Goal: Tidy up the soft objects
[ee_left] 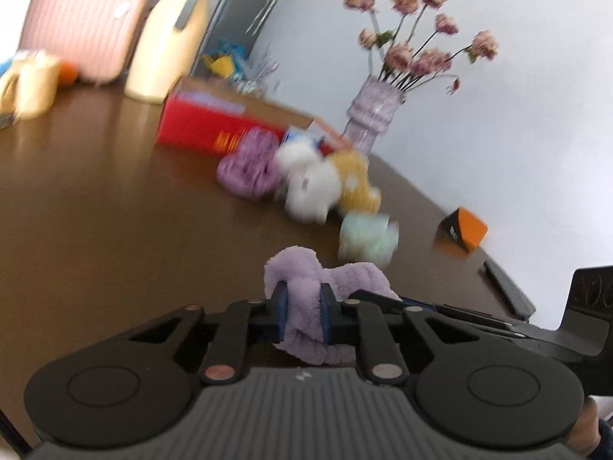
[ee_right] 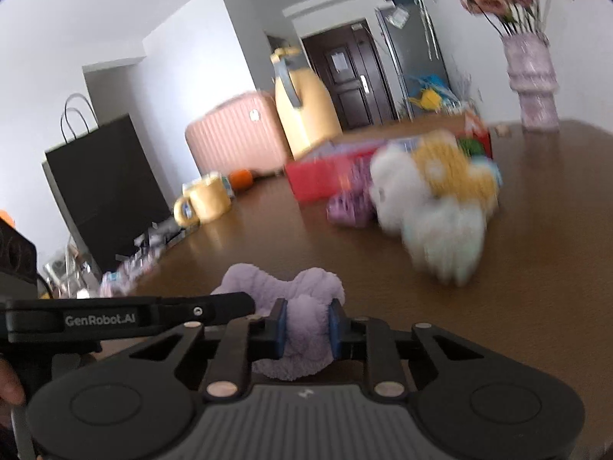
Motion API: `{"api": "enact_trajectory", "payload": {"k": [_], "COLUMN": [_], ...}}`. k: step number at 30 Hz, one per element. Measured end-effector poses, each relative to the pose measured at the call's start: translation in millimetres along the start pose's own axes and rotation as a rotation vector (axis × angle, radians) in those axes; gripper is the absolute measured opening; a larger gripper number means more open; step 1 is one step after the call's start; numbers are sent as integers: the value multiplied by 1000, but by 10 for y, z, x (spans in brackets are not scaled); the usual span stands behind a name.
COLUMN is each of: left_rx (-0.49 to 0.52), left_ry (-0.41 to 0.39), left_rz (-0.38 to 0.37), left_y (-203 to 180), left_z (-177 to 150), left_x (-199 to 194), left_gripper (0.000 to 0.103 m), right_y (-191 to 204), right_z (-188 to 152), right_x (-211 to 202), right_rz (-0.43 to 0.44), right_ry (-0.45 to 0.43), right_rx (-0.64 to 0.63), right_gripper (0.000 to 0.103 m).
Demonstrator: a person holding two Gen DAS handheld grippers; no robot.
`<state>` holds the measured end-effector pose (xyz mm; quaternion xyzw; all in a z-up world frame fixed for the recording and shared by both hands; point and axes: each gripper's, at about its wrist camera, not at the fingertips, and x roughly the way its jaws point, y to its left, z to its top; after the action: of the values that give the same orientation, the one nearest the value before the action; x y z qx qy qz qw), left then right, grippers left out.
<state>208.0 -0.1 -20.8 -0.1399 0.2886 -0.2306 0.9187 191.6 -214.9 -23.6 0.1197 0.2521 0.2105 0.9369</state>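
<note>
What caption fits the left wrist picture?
Left gripper pinches a fluffy lilac cloth above the brown table, plush toys piled beyond.

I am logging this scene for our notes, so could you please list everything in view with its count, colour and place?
fluffy cloth: one, lilac, near table edge, pinched by both grippers
soft items: a blurred pile, purple, white, yellow, pale green, mid-table
box: one, red, behind the pile
vase: one, lilac, with pink flowers, far side of the table
small box: one, orange and black, by the wall
mug: one, yellow, on the table
suitcase: one, pink, beyond the table
paper bag: one, black, off the table's end
table: one, brown
left gripper: black, shut on the cloth
right gripper: black, shut on the cloth
</note>
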Motion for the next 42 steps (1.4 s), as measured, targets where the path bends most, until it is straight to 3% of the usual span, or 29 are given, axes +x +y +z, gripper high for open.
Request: {"api": "enact_trajectory", "payload": {"k": [3,6,9,11,16,18,21,27,32,37,42], "left_rx": [38,83,116,96,126,139,154,174,218,237,252], "left_ry": [-64,-111,-76,-4,181,199,182,122,-1,-76,-129], "left_rz": [-33,-15,51,115,243,284,321,318,343,368,371], "left_y": [43,153,333,523,859,922,1007,893,687,513,236], "left_z": [639,1435,2059,2333,2400,2364,2352,2496,2608,2538,2423], "left_x": [177,546,1094,1524,2287,2367,2339,2041,1512,1040,780], "left_gripper": [17,17,17,17,19,23,36,56,79,82,84], "right_y": [-76,-166,-325,-443,-728,-726,-694,-674,-707,-827,-783], "right_z": [630,1414,2038,2291,2361,2308,2256,2413,2675,2741,2647], "right_x": [223,702,1412,1941,2853,3020,3122,2848,2130,1350,906], "right_rz": [12,5,-20,-38,-55,-49,-82,-83,-165,-310,-301], "right_ry": [-45,-83,-20,72,291,339,373,337,222,98,20], "right_rx": [-10,-61,-44,-41,66,50,34,-12,-97,-177,-172], "right_gripper": [21,21,21,21,22,23,35,47,54,62,63]}}
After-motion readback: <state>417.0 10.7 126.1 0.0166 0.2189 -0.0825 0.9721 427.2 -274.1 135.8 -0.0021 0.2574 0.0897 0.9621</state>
